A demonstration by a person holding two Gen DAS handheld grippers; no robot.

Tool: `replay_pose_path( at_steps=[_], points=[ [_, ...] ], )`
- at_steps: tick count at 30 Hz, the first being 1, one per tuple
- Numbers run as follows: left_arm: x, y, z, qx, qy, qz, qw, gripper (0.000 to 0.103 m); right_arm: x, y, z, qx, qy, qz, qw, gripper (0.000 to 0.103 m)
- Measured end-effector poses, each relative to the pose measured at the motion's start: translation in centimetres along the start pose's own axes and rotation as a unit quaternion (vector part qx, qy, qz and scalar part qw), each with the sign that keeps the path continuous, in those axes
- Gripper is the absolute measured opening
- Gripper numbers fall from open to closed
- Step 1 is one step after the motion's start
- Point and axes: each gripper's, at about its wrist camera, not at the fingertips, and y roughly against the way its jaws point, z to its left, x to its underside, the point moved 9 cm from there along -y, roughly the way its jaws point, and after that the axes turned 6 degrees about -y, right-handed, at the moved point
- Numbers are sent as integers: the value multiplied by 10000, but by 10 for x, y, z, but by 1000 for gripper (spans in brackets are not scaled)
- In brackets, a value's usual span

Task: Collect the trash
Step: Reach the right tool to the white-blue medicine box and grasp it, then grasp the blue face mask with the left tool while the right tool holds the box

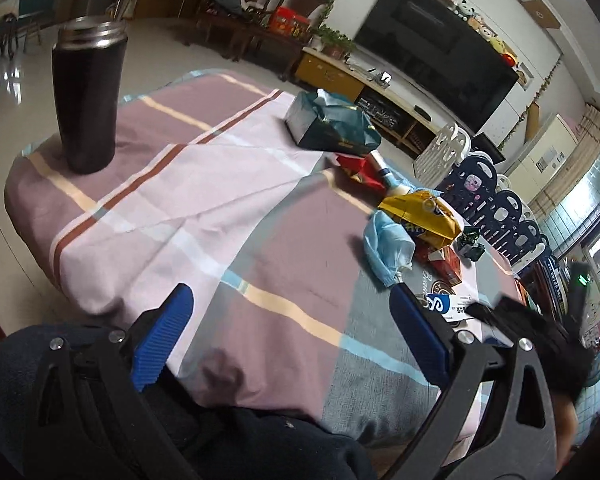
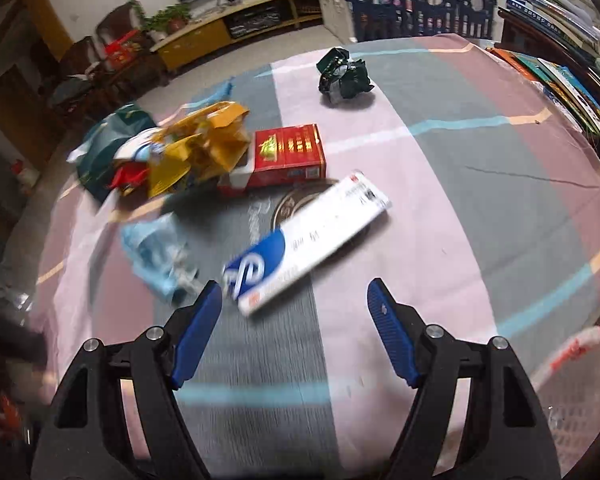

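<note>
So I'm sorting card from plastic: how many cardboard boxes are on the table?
2. A red box sits mid-table beside the yellow wrapper; a long white and blue box lies just in front of it. The wrapper pile may hide more.

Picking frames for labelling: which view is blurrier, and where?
Right wrist view: motion blur smears the white-and-blue box, blue mask and yellow wrapper. Left wrist view: mostly sharp, black flask crisp; only the right gripper at its edge is smeared.

1 flask (image 1: 88, 100), 2 boxes (image 2: 290, 152), 1 mask (image 2: 156, 252).
</note>
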Motion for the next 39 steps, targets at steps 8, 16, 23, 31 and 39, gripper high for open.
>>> replay_pose_path(
  at_steps=[8,16,23,31,39],
  points=[
    [2,1,-8,132,-124,1,9998,98,-25,-58,-11,925,-470,198,9944,74],
    [5,-2,-9,203,-117,77,9997,98,-20,-66,12,1139,394,174,9926,74],
    [6,-3,-8,218,-70,109,9997,98,0,-56,38,859,1335,197,9871,53],
    [9,-7,-2,288,128,261,9992,98,48,-16,35,405,2336,66,9715,48],
    [-8,-25,-5,346,310,492,9977,98,51,22,-28,-46,1411,149,9899,48]
  ],
)
